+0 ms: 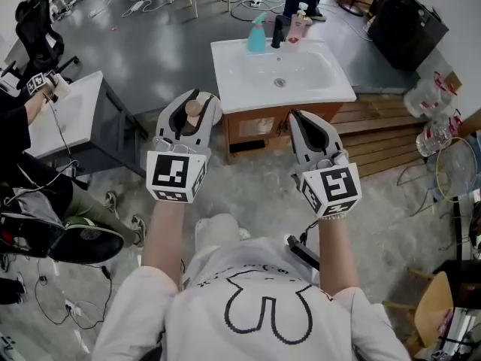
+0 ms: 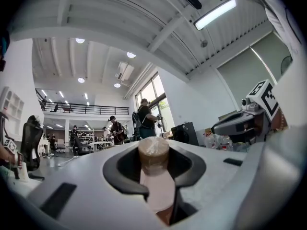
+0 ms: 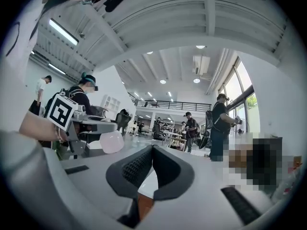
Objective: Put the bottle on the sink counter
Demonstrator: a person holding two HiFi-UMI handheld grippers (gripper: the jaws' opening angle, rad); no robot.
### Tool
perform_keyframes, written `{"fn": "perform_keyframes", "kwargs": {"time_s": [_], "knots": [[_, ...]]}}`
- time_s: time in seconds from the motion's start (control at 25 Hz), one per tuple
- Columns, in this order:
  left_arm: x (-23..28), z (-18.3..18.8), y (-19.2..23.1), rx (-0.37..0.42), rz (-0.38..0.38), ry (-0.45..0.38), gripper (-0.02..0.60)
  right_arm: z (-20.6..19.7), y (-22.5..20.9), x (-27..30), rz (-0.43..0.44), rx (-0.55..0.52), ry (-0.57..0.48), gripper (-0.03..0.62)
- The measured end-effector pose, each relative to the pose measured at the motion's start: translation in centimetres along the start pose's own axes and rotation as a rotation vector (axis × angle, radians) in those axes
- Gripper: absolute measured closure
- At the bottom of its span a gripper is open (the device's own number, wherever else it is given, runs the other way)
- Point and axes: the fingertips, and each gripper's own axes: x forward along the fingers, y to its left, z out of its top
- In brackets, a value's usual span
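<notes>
My left gripper point(image 1: 192, 110) is shut on a pale pink bottle with a tan round cap point(image 1: 194, 109), held in the air short of the sink. In the left gripper view the bottle point(image 2: 154, 181) stands between the dark pads, cap toward the camera. My right gripper point(image 1: 304, 123) hangs beside it on the right, shut with nothing in it; its pads meet at the tips point(image 3: 152, 153). The white sink counter point(image 1: 334, 90) lies ahead and below, on a wooden cabinet. From the right gripper view I see the bottle's rounded base point(image 3: 112, 142) sticking out of the left gripper.
On the counter's back edge stand a blue spray bottle point(image 1: 256, 34), a black faucet point(image 1: 278, 30) and a pink pump bottle point(image 1: 299, 25). A white table point(image 1: 71, 119) and a seated person are at left. Wooden steps point(image 1: 387, 130) and bagged plastic bottles point(image 1: 432, 100) are at right.
</notes>
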Motion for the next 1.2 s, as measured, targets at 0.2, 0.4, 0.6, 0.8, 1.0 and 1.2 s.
{"fn": "perform_keyframes", "kwargs": {"time_s": [0.2, 0.4, 0.6, 0.8, 1.0, 1.2], "knots": [[2.9, 0.7, 0.6, 0.016, 0.0, 0.009, 0.465, -0.2, -1.2, 1.5, 0.006, 0.003, -0.007, 0.566], [5.4, 0.4, 0.9, 0.004, -0.014, 0.007, 0.463, -0.6, -2.5, 3.0, -0.003, 0.005, -0.009, 0.566], [8.2, -0.8, 1.9, 0.001, -0.028, 0.014, 0.464, -1.4, -3.9, 5.4, -0.013, 0.005, 0.0, 0.566], [11.4, -2.3, 3.4, -0.013, -0.044, 0.02, 0.463, -2.1, -5.6, 8.6, -0.017, 0.001, 0.016, 0.566], [15.3, -4.1, 6.0, -0.026, -0.046, 0.039, 0.464, -3.1, -7.2, 13.0, -0.008, 0.008, 0.035, 0.566], [19.0, -6.2, 8.6, -0.042, -0.044, 0.064, 0.464, -4.3, -8.5, 17.5, 0.009, 0.019, 0.056, 0.566]]}}
